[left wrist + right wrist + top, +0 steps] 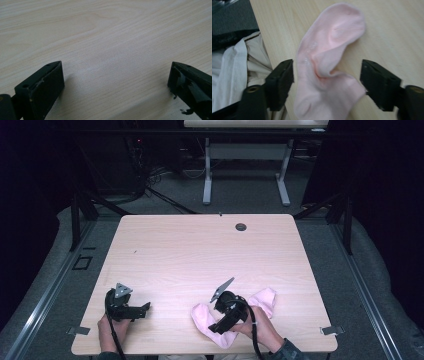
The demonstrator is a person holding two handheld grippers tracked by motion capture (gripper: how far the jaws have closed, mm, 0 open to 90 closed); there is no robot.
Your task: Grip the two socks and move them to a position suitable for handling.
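left gripper [142, 310]: black, grey triangular plate | right gripper [216, 327]: black, trailing cable

A soft, matt pink cloth sock [329, 62] lies crumpled on a smooth pale wood-grain tabletop [200, 250], between the matt black, scuffed plastic jaws of the right hand-held gripper [327, 82].

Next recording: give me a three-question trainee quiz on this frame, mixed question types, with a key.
1. True or false: the right hand-held gripper is clamped shut on the pink sock.
2. What lies between the open jaws of the left hand-held gripper? A) a pink sock B) bare table C) a cable
3. Near which table edge does the sock lie in the high view?

Key
1. False: the jaws stand open with the sock lying between them, the pads not pressing on it.
2. B
3. The near edge, on the person's right side.
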